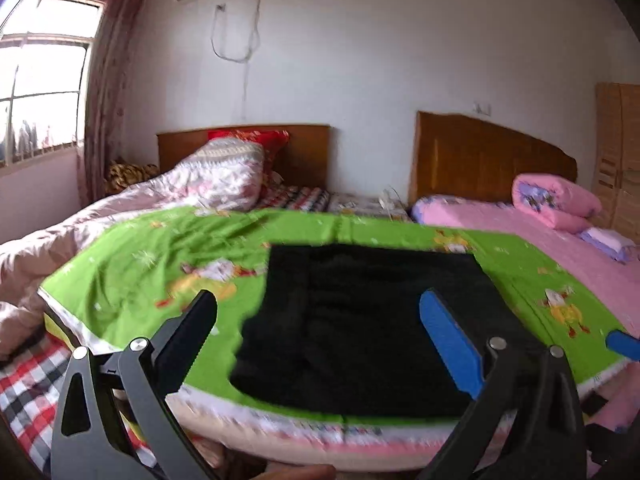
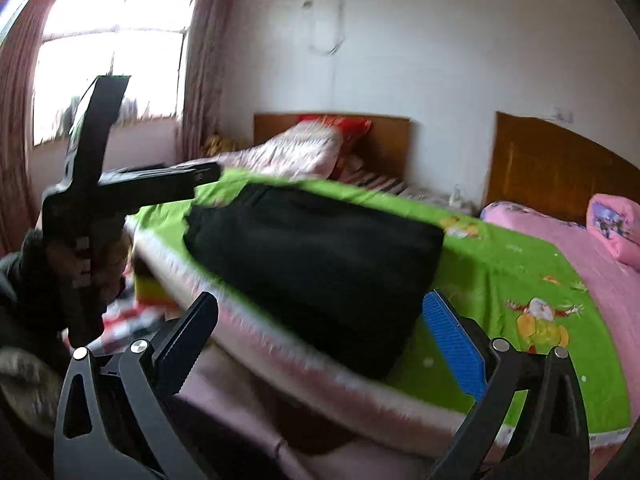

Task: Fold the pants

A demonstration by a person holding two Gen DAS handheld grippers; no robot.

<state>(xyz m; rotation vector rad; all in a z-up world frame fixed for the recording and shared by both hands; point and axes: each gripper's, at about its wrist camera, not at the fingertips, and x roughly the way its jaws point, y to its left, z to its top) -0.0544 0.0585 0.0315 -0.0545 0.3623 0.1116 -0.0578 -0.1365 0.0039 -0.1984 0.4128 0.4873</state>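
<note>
- The left gripper [image 1: 320, 328] is held with its jaws spread wide (nothing is gripped between them).
- The right gripper [image 2: 320, 328] is likewise held wide open and empty.
- The left gripper's handle is clasped by a hand [image 2: 102, 270], partly hidden.

I see the black pants [image 1: 360, 328] lying flat on my green blanket [image 1: 160, 264]. They are folded up into a thick, almost square pile. The pile sits near the front edge of the blanket. Nothing is touching it.
</note>
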